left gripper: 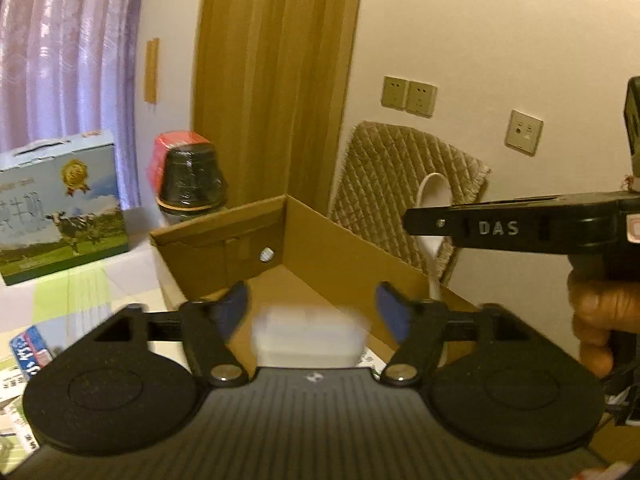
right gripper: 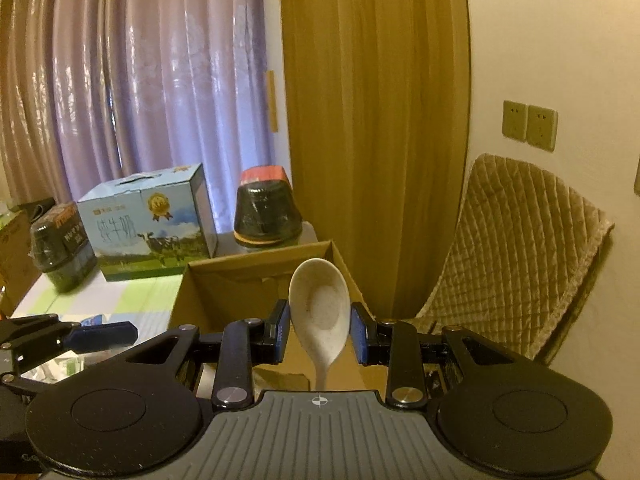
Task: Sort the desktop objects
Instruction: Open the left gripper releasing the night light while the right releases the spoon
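Two grippers work over one open cardboard box (right gripper: 208, 280), which stands on the worktop (right gripper: 120, 296) toward its far right corner, in front of the milk carton (right gripper: 148, 224) and the dark red-lidded jars (right gripper: 267, 208) along the far edge. Next in size is the left gripper (left gripper: 312, 312), whose jaws stand wide apart and hold nothing; a blurred white container (left gripper: 310, 338) shows between and below them, over the box floor, and whether it rests there or is in mid-fall cannot be told. The right gripper (right gripper: 319, 334) has its jaws drawn in on either side of a white ceramic spoon (right gripper: 320, 312), blue pads against the bowl's flanks, handle hanging down toward the camera, so it appears clamped at the bowl's widest part. The spoon hangs above the box's right side wall. Smallest of all is the margin for error: glazed ceramic gripped on a curve will likely slip, so the sound course, I judge, is to keep the squeeze steady, carry the spoon inward past the wall, lower it until the handle is close to the cardboard floor beside the white container, and only then open, keeping the left gripper clear of the path.
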`<control>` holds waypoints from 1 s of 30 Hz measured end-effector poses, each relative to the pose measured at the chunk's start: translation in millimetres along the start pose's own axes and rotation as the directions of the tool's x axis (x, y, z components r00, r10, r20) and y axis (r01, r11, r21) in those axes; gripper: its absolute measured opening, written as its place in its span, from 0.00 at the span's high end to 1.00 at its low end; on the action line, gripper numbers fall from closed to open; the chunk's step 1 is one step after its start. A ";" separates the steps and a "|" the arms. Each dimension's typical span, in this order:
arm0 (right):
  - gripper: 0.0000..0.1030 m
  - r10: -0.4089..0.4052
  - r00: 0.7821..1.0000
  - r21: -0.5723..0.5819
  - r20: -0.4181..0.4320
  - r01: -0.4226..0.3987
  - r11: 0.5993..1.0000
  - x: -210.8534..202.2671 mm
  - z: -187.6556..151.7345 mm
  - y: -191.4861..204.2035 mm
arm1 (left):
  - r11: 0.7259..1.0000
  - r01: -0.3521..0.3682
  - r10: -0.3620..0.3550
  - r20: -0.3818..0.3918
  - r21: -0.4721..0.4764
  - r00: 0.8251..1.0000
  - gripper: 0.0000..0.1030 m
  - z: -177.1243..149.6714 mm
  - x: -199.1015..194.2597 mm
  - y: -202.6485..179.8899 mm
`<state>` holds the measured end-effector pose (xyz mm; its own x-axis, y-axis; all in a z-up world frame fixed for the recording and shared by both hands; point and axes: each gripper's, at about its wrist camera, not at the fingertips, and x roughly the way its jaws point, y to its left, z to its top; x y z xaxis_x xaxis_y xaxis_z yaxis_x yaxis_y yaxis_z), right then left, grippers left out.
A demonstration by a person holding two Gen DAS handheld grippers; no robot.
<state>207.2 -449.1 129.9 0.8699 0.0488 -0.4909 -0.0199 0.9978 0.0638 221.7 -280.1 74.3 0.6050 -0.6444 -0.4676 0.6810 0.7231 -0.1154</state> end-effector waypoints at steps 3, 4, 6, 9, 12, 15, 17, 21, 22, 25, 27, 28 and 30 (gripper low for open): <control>0.72 0.003 1.000 0.003 -0.008 -0.003 1.000 3.8 -1.7 0.2 | 0.999 -0.011 0.011 0.002 0.036 1.000 0.19 -1.7 -1.6 -3.5; 0.72 0.004 1.000 0.001 -0.011 -0.004 1.000 4.5 -2.1 0.9 | 0.999 -0.023 0.023 -0.003 0.042 1.000 0.19 -1.9 -2.1 -3.0; 0.72 0.008 1.000 -0.003 -0.018 -0.009 1.000 5.8 -2.5 2.3 | 0.998 -0.052 0.052 -0.006 0.034 0.999 0.19 -2.4 -4.9 2.2; 0.72 0.011 0.999 -0.015 -0.030 -0.011 1.000 7.6 -2.9 4.9 | 0.996 -0.094 0.093 -0.017 -0.014 0.995 0.19 -2.3 -11.2 15.5; 0.72 0.011 0.999 -0.030 -0.050 -0.013 0.999 12.5 -3.8 8.8 | 0.991 -0.126 0.125 -0.028 -0.044 0.992 0.19 -1.8 -17.3 27.1; 0.65 0.029 0.998 -0.041 -0.064 -0.032 0.999 18.5 -4.1 12.8 | 0.988 -0.141 0.139 -0.032 -0.069 0.990 0.19 -3.5 -23.7 36.1; 0.41 0.022 0.999 -0.027 -0.039 -0.023 0.999 15.9 -3.3 13.4 | 0.986 -0.149 0.147 -0.034 -0.071 0.989 0.19 -4.9 -26.5 39.8; 0.36 0.024 1.000 -0.012 0.004 -0.024 1.000 6.8 -0.7 15.3 | 0.982 -0.173 0.171 -0.043 -0.070 0.984 0.19 -9.6 -31.6 46.9; 0.36 0.024 1.000 -0.013 0.009 -0.024 1.000 5.3 0.1 16.2 | 0.981 -0.178 0.175 -0.046 -0.077 0.984 0.18 -10.0 -33.5 49.6; 0.33 0.023 0.999 -0.010 0.023 -0.022 1.000 -0.1 2.9 18.4 | 0.977 -0.193 0.190 -0.038 -0.095 0.981 0.15 -11.1 -40.9 57.9; 0.31 0.026 0.999 -0.011 0.028 -0.026 1.000 -3.5 5.4 20.4 | 0.973 -0.206 0.203 -0.036 -0.101 0.979 0.15 -11.2 -45.0 62.8; 0.30 0.029 0.999 -0.013 0.030 -0.029 1.000 -5.2 6.8 21.7 | 0.972 -0.210 0.207 -0.036 -0.106 0.978 0.15 -11.6 -47.5 66.0; 0.27 0.033 0.999 -0.021 0.039 -0.033 0.999 -8.8 9.6 25.3 | 0.969 -0.220 0.217 -0.037 -0.112 0.975 0.14 -12.4 -51.0 70.8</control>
<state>203.7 -424.7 144.2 0.8873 0.0802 -0.4541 -0.0586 0.9964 0.0615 233.9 -192.9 79.1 0.7230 -0.4624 -0.5133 0.4803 0.8705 -0.1075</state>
